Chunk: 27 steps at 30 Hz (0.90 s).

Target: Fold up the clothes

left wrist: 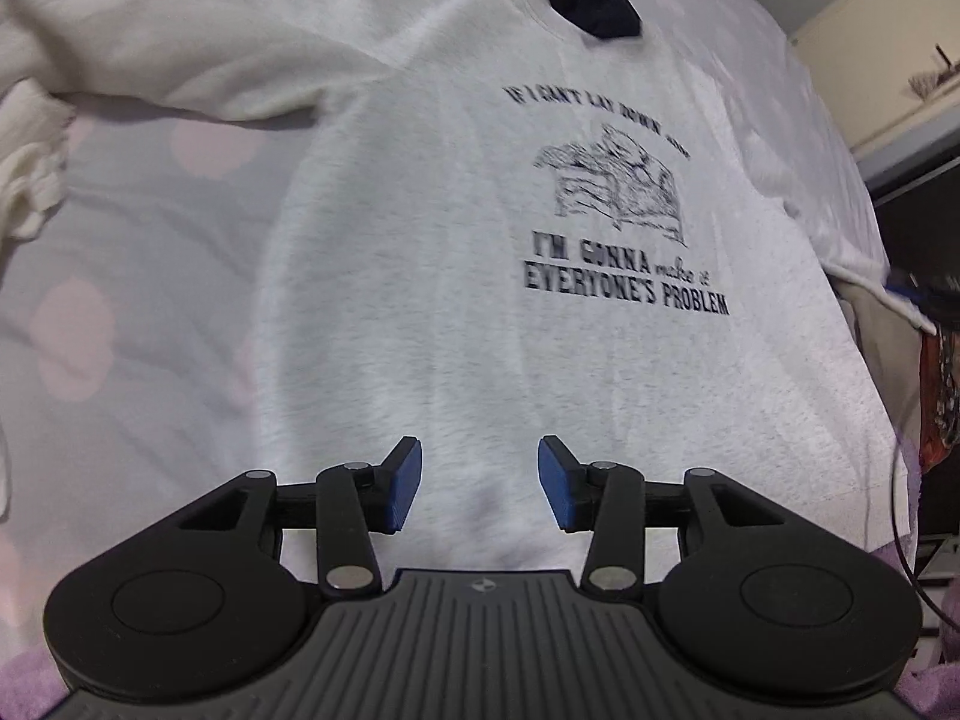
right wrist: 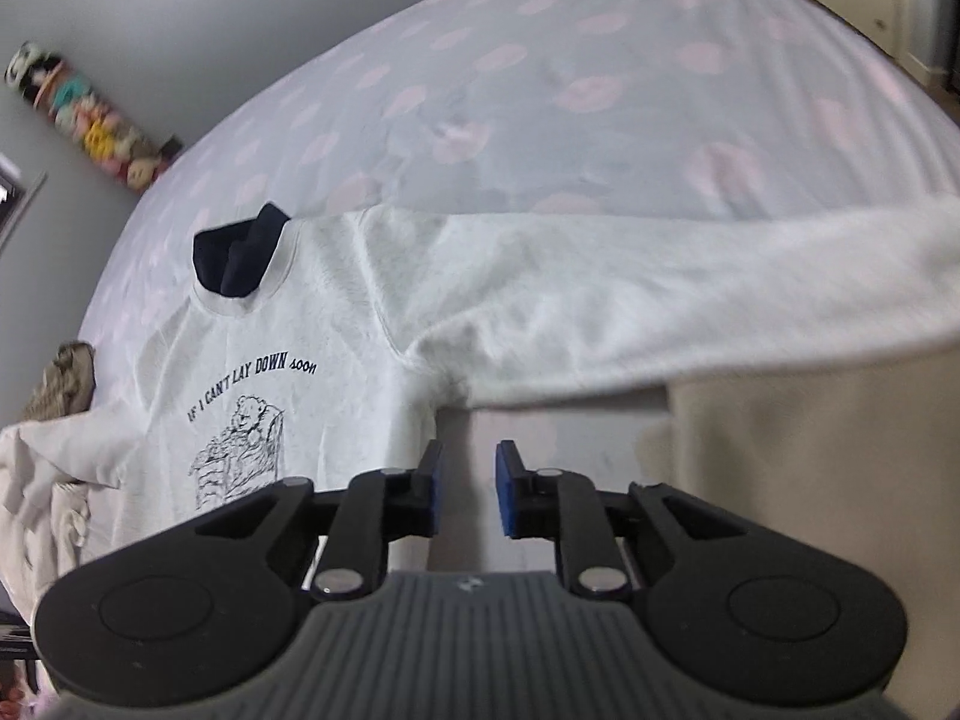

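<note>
A light grey sweatshirt point(left wrist: 456, 276) with black printed text and a drawing lies flat, front up, on the bed. A dark navy collar point(left wrist: 591, 3) shows at its neck. My left gripper point(left wrist: 480, 489) hovers open over the hem area, nothing between its blue pads. In the right wrist view the same sweatshirt point(right wrist: 336, 300) lies to the left, and its right sleeve point(right wrist: 690, 300) stretches out to the right edge of the bed. My right gripper point(right wrist: 468, 489) is open just below the armpit, holding nothing.
The bed sheet point(right wrist: 540, 90) is pale with pink blotches. A cream garment point(left wrist: 30, 180) lies bunched at the left. A pale cabinet point(left wrist: 888, 54) and dark clutter point(left wrist: 942, 396) stand to the right of the bed. Stuffed toys point(right wrist: 90, 126) hang on the grey wall.
</note>
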Motion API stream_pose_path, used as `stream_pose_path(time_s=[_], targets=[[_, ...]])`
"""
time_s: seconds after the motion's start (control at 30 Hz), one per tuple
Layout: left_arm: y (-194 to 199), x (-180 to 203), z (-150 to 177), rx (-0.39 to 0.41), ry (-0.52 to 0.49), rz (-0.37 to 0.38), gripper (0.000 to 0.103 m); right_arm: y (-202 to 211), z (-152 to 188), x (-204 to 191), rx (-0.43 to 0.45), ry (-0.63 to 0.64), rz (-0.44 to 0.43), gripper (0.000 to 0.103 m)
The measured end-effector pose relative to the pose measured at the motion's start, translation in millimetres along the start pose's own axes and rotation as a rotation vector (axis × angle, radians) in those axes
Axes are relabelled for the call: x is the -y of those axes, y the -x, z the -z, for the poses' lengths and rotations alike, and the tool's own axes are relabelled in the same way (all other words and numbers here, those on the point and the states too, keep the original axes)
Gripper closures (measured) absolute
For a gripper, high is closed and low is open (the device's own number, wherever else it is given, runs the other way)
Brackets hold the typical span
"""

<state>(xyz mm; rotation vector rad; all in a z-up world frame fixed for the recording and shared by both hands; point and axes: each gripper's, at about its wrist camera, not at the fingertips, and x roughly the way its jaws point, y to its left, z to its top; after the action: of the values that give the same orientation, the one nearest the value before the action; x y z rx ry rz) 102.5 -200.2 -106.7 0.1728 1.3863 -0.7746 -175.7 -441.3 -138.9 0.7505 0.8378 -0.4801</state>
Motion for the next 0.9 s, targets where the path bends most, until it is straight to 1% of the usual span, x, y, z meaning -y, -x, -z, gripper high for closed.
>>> stream_pose_path(time_s=[0.07, 0.1, 0.17, 0.23, 0.33, 0.43, 0.47, 0.5, 0.53, 0.57, 0.63, 0.73, 0.83, 0.9], targets=[[-11.3, 16.8, -12.6, -0.014, -0.023, 0.011, 0.062, -22.4, -9.7, -4.0, -0.020, 0.002, -0.030, 0.082], [-16.8, 26.1, -20.1, -0.019, -0.037, 0.018, 0.062, -32.7, -12.3, -4.8, -0.026, -0.016, -0.055, 0.079], [-27.8, 46.9, -36.8, -0.025, -0.070, 0.034, 0.062, -51.7, -15.3, -4.6, -0.037, -0.058, -0.097, 0.076], [-40.1, 70.7, -54.9, -0.027, -0.117, 0.043, 0.062, -69.3, -16.3, -2.8, -0.047, -0.105, -0.131, 0.076], [-59.3, 105.9, -79.1, -0.035, -0.183, 0.061, 0.061, -90.9, -12.6, 7.2, -0.056, -0.206, -0.175, 0.071], [-79.2, 136.3, -96.4, -0.046, -0.228, 0.092, 0.060, -111.5, -4.0, 20.8, -0.076, -0.314, -0.217, 0.070], [-85.7, 146.1, -101.4, -0.049, -0.241, 0.103, 0.060, -115.5, 1.8, 24.4, -0.084, -0.337, -0.222, 0.071], [-91.8, 155.2, -105.7, -0.055, -0.255, 0.113, 0.060, -119.5, 7.7, 28.0, -0.093, -0.359, -0.226, 0.089], [-98.0, 163.3, -108.9, -0.061, -0.267, 0.121, 0.059, -123.4, 13.6, 31.6, -0.101, -0.381, -0.231, 0.098], [-104.3, 171.1, -111.9, -0.068, -0.278, 0.128, 0.059, -127.2, 19.5, 35.0, -0.109, -0.402, -0.235, 0.098], [-116.2, 183.5, -115.6, -0.086, -0.296, 0.142, 0.059, -127.8, 32.6, 37.4, -0.124, -0.409, -0.201, 0.098], [-129.3, 194.8, -116.6, -0.101, -0.309, 0.152, 0.059, -125.0, 35.9, 38.5, -0.114, -0.397, -0.204, 0.099], [-134.2, 196.0, -113.2, -0.106, -0.301, 0.169, 0.059, -122.2, 39.2, 39.6, -0.104, -0.386, -0.206, 0.097], [-134.6, 192.1, -109.5, -0.105, -0.291, 0.172, 0.059, -120.3, 41.4, 40.4, -0.098, -0.379, -0.207, 0.086]])
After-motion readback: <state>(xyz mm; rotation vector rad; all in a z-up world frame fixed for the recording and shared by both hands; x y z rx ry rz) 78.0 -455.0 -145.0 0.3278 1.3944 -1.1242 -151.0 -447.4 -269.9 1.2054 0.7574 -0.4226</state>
